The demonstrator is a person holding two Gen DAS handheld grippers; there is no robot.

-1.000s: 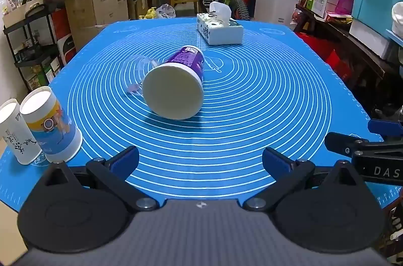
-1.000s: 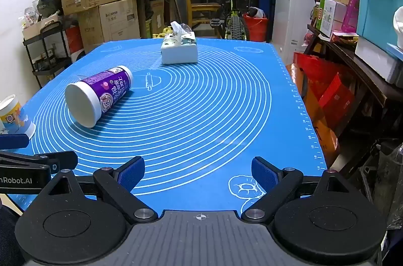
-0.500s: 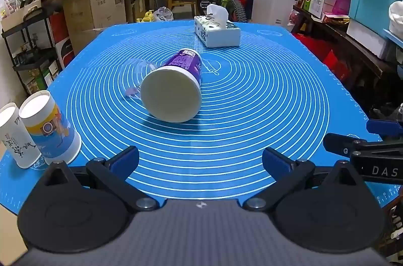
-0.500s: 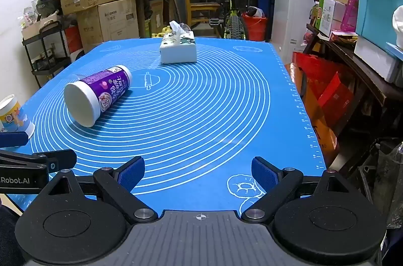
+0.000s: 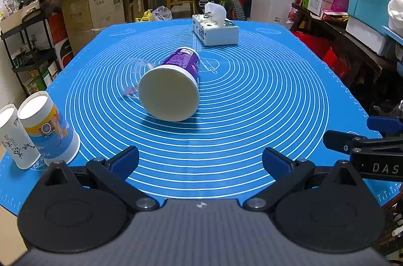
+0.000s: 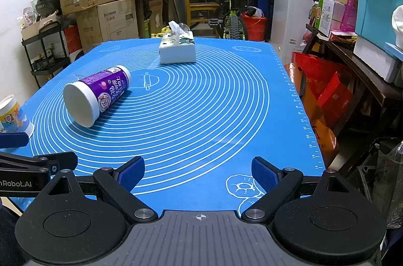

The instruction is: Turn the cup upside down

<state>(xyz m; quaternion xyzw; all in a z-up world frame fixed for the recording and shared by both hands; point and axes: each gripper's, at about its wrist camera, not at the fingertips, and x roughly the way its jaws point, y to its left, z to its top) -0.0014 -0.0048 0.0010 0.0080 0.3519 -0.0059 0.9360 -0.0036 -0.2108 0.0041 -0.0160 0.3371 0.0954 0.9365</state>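
A purple-and-white paper cup (image 5: 173,82) lies on its side in the middle of the blue mat (image 5: 252,115), its wide white end facing me. It also shows in the right wrist view (image 6: 97,96), at left. A clear plastic cup (image 5: 132,76) lies on its side just left of it, touching or nearly so. My left gripper (image 5: 200,160) is open and empty, a short way in front of the purple cup. My right gripper (image 6: 197,171) is open and empty, near the mat's front edge, to the right of the cup.
Two upside-down paper cups, one blue-and-yellow (image 5: 49,130) and one white (image 5: 15,137), stand at the mat's front left. A tissue box (image 5: 215,30) sits at the far side. Cardboard boxes, shelves and a bicycle surround the table. The table drops off at right (image 6: 302,115).
The left wrist view has shifted slightly, with the purple cup now a little lower and closer. The right gripper has barely moved. Both stay open.
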